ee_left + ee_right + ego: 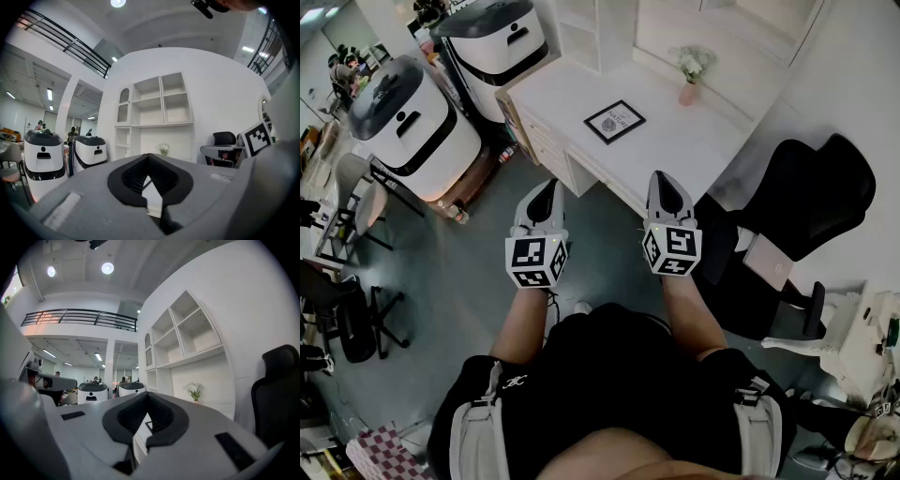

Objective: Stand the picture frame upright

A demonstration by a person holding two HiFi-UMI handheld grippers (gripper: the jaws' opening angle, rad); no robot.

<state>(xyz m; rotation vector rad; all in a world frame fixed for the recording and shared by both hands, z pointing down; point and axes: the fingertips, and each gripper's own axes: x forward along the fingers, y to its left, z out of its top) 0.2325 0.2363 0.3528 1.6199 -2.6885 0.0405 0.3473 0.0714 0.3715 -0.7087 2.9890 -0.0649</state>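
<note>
Nothing done yet: frame (614,121) lies flat on desk (555,94), well apart from both grippers. Left gripper (547,189) & right gripper (666,182) both clenched, empty, short of desk; approach, grasp & tilt-up all left

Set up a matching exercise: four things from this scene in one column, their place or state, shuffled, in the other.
1. picture frame
2. vase
3. chair
4. left gripper

a. shut, empty, short of the desk
b. lying flat on the desk
c. black, right of the desk
d. pink, upright near the desk's back edge

Pairs: 1-b, 2-d, 3-c, 4-a
</note>
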